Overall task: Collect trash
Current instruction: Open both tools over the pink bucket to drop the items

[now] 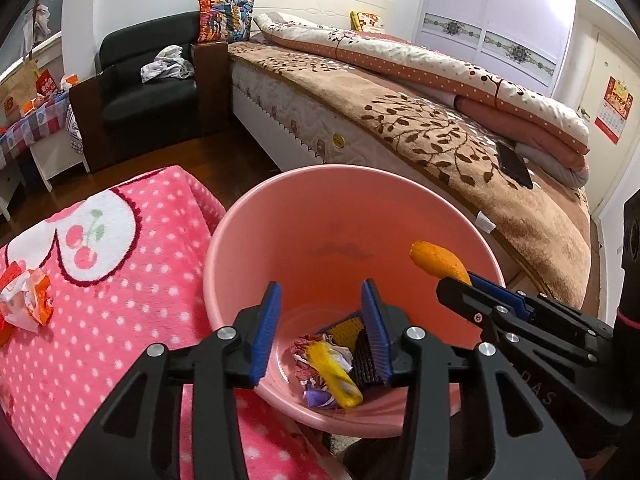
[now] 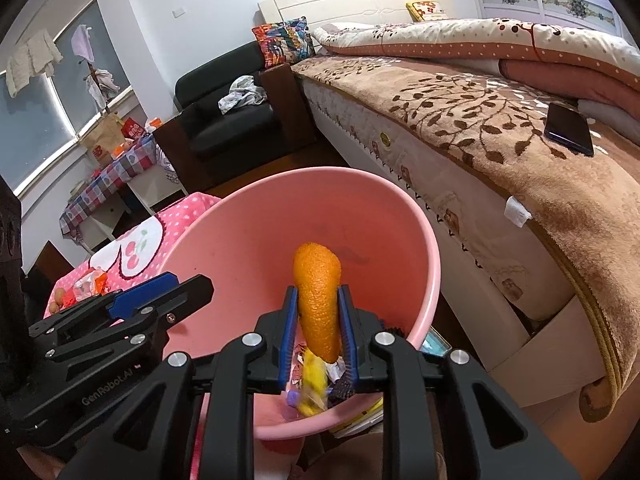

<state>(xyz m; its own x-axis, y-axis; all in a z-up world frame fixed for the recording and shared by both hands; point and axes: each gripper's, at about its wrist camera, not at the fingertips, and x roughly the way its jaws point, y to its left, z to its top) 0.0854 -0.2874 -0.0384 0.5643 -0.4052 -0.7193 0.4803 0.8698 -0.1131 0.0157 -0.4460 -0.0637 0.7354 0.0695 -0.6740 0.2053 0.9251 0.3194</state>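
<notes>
Two handheld tongs point steeply downward into a pink bucket (image 1: 352, 184) that fills the centre of both views. In the left wrist view, the left gripper (image 1: 322, 334) sits at the bottom centre of the frame with its blue-padded jaws spread wide and nothing between them; through the gap, at the bottom of the bucket, lies a small heap of wrappers (image 1: 328, 372), yellow, purple, white and dark. The right gripper (image 1: 460, 286) reaches in from the right edge of that frame, over the bucket's rim, with an orange peel (image 1: 438, 260) sticking out past its tips. In the right wrist view, the right gripper (image 2: 319, 334) is at the bottom centre, its jaws standing narrow and pressed against both sides of the orange peel (image 2: 318, 300), which stands upright between the pads and pokes up above them, over the inside of the bucket (image 2: 224, 232). The left gripper (image 2: 192, 294) enters that frame from the lower left, its tip over the bucket's near rim. To the left of the bucket is a pink dotted blanket (image 1: 120, 304) with a cherry design; a crumpled orange and white wrapper (image 1: 26, 300) lies on it at the left edge of the left wrist view. A bed (image 1: 460, 152) with a brown leaf-patterned cover runs across the upper right.
</notes>
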